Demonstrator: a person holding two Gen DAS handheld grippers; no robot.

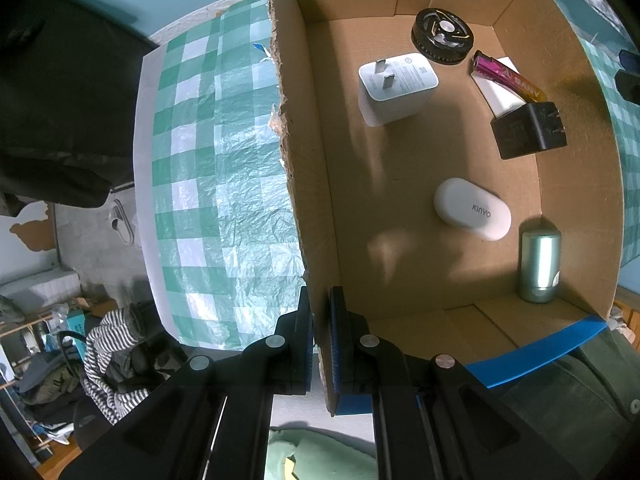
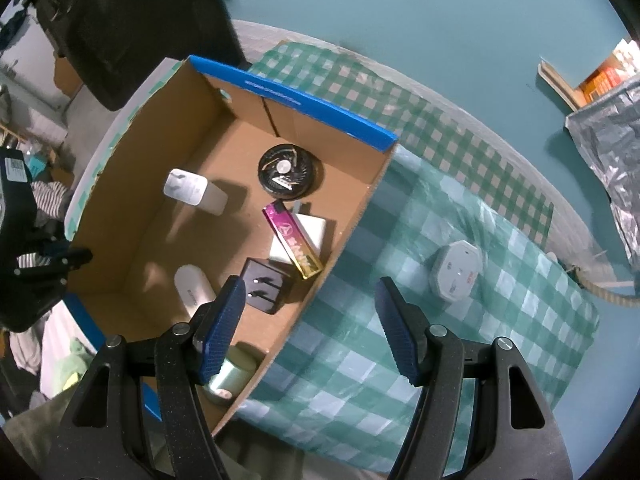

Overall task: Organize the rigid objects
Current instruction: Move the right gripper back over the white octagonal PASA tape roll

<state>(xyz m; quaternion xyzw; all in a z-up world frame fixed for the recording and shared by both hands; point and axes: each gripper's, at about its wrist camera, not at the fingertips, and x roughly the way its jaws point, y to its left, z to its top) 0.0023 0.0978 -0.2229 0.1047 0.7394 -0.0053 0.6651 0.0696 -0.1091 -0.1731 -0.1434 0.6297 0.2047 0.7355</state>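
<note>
Nearing completion: left gripper (image 1: 320,340) pinching box (image 1: 304,200) wall, right gripper (image 2: 310,328) hanging spread, only white device (image 2: 456,276) lying outside.

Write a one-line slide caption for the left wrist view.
Left gripper clamps the box wall; inside lie chargers, a lighter, an earbud case and a fan.
</note>
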